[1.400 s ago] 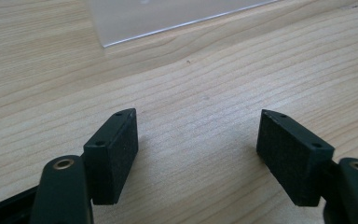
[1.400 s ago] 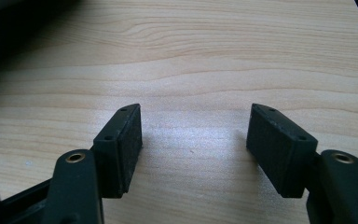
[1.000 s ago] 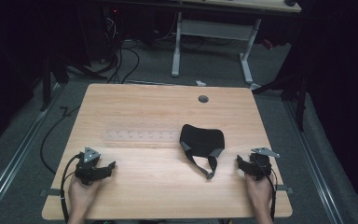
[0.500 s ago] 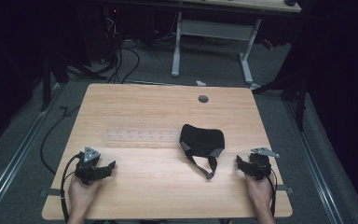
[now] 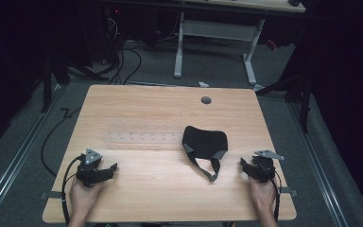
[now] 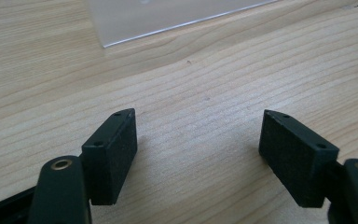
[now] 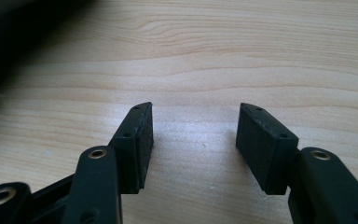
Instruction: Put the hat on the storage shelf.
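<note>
Both pairs of fingers stood wide apart and gripped nothing. In the left gripper view the two black fingers had bare wood grain between them and sat low over the bench, casting small shadows on it; whether the tips actually touched the wood could not be told. The right gripper view showed the same: its fingers spread, with only pale wood in the gap.

From the high view, the left gripper rested near the front-left corner of the bench, held by the left hand, its grey three-cornered plate on top and a cable looping back toward the edge. The right gripper lay near the front-right corner in the right hand, fingers pointing inward across the bench.

A black mask lay on the wood right of centre, its strap trailing toward the front edge. It sat between the two grippers, nearer the right one but apart from it, and well apart from the left.

The high view alone gave the whole layout, plus a round grommet near the far edge and a pale clear strip lying flat left of the mask. The left gripper view caught a corner of that strip ahead of its fingers. The right gripper view showed a dark, blurred mass at its upper left, probably the mask, though too soft to be sure.
</note>
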